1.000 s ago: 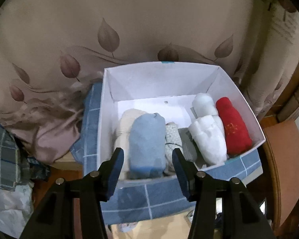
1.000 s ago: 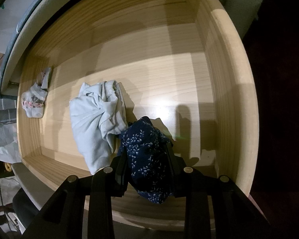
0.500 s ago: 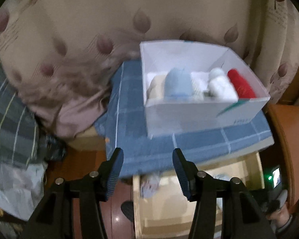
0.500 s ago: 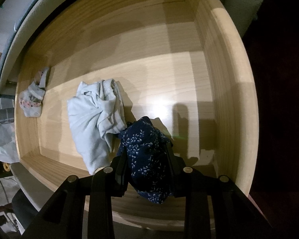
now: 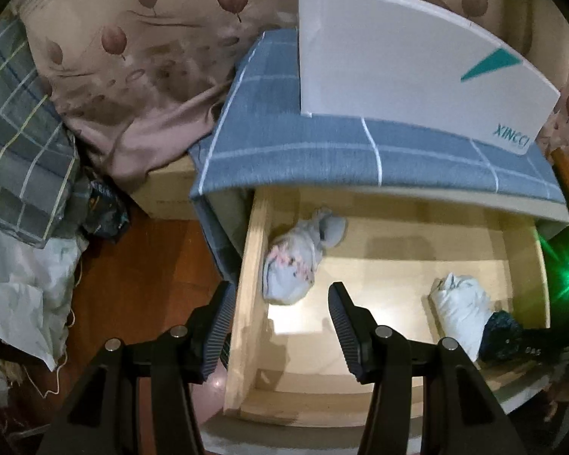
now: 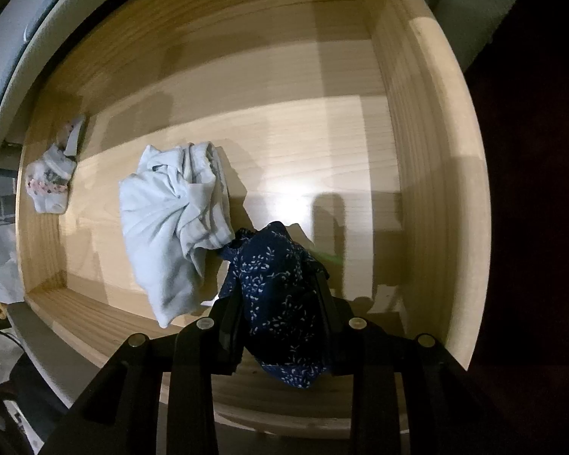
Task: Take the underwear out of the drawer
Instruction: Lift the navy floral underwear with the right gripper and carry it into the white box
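The left claw is matte black plastic, with two blade-like fingers whose inner faces carry fine ribbed pads. Round silver screw heads sit at the linkage joints, two on each side. The right claw has the same black angular arms and the same silver screws, its ribbed pads showing as dark grey strips.

The left wrist camera looked down from above the open pale wooden drawer, its left wall mid-frame. The right wrist camera sat close inside that drawer, facing its floor. Both showed the crumpled white garment.
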{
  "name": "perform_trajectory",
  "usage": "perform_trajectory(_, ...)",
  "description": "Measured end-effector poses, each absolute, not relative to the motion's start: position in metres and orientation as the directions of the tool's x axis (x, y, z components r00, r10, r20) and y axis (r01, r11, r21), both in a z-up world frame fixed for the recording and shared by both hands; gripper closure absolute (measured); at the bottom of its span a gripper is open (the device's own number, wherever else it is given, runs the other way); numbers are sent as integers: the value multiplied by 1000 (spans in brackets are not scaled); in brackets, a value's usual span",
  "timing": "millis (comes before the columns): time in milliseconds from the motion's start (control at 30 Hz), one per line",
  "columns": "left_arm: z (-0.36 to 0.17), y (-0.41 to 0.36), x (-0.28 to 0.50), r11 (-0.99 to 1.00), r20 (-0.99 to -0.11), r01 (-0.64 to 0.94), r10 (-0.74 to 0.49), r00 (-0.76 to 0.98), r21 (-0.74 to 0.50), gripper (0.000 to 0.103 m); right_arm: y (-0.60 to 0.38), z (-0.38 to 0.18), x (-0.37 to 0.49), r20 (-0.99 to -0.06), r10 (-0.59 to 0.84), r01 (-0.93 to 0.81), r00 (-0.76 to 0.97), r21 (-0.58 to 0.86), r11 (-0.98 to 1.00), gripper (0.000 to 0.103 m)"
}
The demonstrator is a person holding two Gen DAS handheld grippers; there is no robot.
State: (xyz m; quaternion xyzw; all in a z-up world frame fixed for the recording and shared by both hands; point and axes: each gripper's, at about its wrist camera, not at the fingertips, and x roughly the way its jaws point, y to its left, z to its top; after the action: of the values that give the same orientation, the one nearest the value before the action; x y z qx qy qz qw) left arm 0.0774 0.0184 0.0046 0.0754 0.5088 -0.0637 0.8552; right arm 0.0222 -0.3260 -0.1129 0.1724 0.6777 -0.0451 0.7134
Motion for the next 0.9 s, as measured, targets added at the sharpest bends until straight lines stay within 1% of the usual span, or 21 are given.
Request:
perform_trajectory(300,-19,21,70,987,-887,154,-26,462,51,51,-309,-116,26,-991,116,270,63,129,954,75)
perform_trajectory(400,-12,28,67,991,-860,118,-14,510,54,51,-300,-114,27,-996,66,245,66,80,966,74)
perform_trajectory(500,-6,31,66,994,-838,88,11,546,71,51,-292,-112,27,-996,46,230,78,63,971,75)
perform_trajectory(567,-3,31,64,993,-830,103,-7,557,61,51,-287,-111,28,-995,43,220,87,62,973,75)
perform_trajectory(767,-2,28,62,989,-823,120,6,568,90,51,-272,-95,25,-986,5,211,165,41,977,76)
perform_trajectory(900,-2,30,63,990,-823,116,2,568,83,51,-270,-75,23,-973,-20,229,232,34,973,76)
